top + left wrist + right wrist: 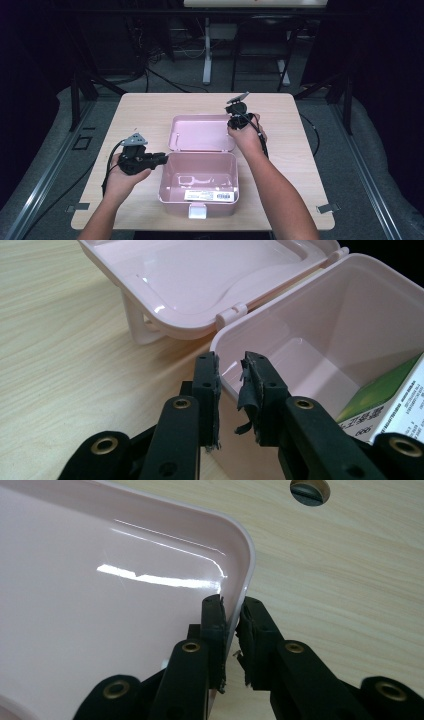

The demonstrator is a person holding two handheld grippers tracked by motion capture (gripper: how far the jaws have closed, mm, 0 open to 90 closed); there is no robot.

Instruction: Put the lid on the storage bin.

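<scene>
Lid [201, 132] is lying flat behind the box [198, 180], its right rim sitting between my right claw [232, 625]'s nearly closed jaws. My left claw [231, 390] is straddling the box's left wall, slightly open, gripping nothing.

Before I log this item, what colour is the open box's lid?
Pale pink lid, best in the right gripper view.

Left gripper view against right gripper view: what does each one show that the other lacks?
Left gripper view: the box's open tub, a green-and-white carton inside it, and the left gripper astride the tub's wall. Right gripper view: the right gripper astride the lid's rim and a hole in the table. Both: the pink lid and the wooden table.
</scene>
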